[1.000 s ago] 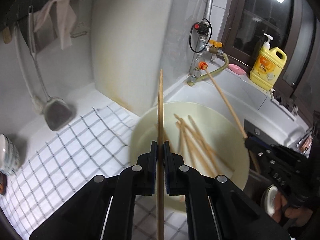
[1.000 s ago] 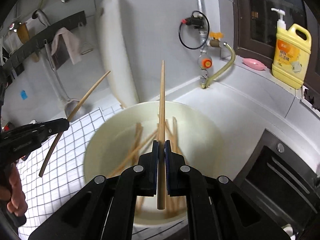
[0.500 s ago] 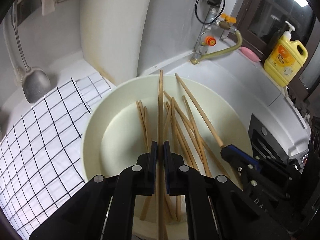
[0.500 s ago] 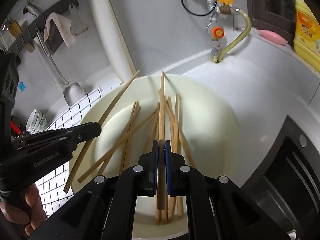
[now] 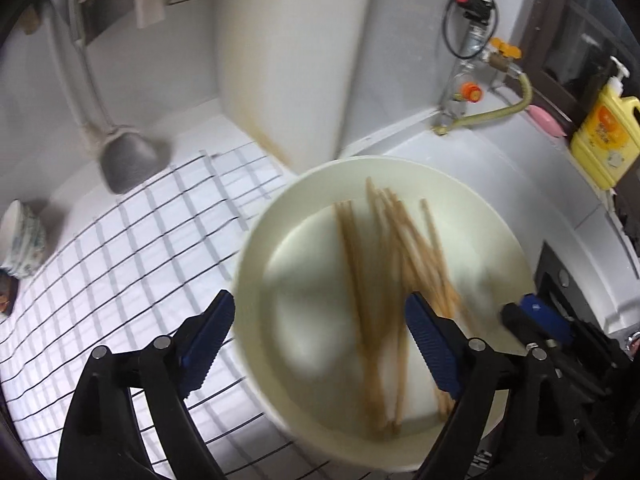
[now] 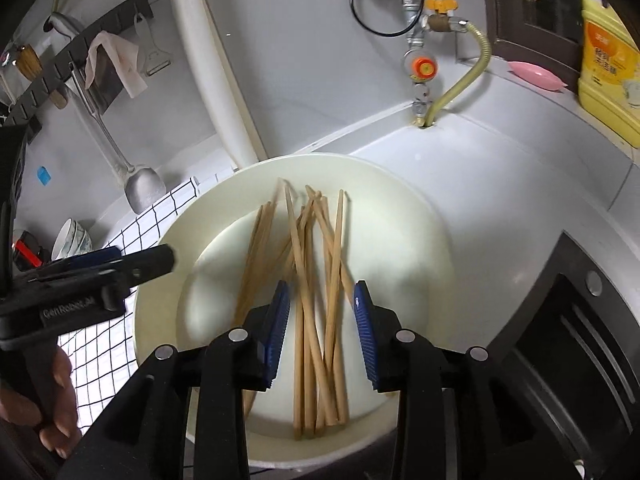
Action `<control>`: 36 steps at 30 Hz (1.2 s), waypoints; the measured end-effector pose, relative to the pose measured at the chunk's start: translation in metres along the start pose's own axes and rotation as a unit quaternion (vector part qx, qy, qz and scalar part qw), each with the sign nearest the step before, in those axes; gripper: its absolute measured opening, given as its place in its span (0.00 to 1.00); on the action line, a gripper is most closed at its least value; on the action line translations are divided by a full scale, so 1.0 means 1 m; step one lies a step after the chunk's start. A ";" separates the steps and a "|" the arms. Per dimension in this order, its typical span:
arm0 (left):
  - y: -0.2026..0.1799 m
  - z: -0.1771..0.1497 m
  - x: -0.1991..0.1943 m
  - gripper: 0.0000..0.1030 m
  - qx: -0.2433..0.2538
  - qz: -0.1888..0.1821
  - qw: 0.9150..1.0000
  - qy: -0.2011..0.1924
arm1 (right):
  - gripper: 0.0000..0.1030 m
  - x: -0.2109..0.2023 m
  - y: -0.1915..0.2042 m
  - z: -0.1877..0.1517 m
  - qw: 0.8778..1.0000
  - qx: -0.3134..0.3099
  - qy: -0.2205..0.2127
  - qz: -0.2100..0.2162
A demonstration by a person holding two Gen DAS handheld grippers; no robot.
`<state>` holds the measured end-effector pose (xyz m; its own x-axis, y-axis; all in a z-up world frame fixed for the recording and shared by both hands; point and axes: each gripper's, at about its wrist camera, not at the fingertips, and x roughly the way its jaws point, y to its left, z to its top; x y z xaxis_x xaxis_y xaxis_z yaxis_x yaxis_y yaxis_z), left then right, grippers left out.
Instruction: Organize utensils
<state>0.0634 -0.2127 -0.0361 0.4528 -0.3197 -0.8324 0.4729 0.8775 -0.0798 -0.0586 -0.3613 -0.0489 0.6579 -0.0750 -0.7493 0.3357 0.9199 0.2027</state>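
Several wooden chopsticks [image 6: 308,272] lie loose in a cream bowl [image 6: 400,208] on the counter; they also show, blurred, in the left wrist view [image 5: 384,280] inside the bowl [image 5: 304,200]. My right gripper [image 6: 320,320] is open and empty just above the bowl's near side. My left gripper [image 5: 320,336] is open wide and empty over the bowl's left rim; it also shows in the right wrist view [image 6: 132,266] at the bowl's left edge. The right gripper's tip shows in the left wrist view [image 5: 536,320].
A checked mat [image 5: 120,264] lies left of the bowl. A metal spatula [image 5: 128,160] hangs against the wall, a patterned bowl [image 5: 22,240] sits far left. A tap with hose [image 6: 424,68], a yellow detergent bottle [image 6: 608,64] and pink soap [image 6: 536,74] stand behind. A dark stove [image 6: 580,344] lies right.
Both grippers have opened and each let go of its chopstick, which now lies in the bowl with the others. The left view is blurred by motion.
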 end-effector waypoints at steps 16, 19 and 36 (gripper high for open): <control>0.024 -0.023 -0.048 0.94 -0.020 0.038 0.999 0.025 | 0.48 -0.044 0.024 -0.014 1.000 -0.001 -0.001 -0.008; 0.022 -0.025 -0.057 0.94 -0.017 0.036 0.999 0.018 | 0.50 -0.049 0.030 -0.015 1.000 -0.003 0.000 -0.009; 0.018 -0.039 -0.077 0.94 -0.014 0.034 0.999 0.013 | 0.53 -0.067 0.044 -0.014 1.000 -0.010 0.006 -0.022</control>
<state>0.0078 -0.1583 0.0053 0.4633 -0.2496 -0.8503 0.4196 0.9069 -0.0376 -0.0974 -0.3106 0.0018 0.6342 -0.1101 -0.7653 0.3501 0.9234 0.1573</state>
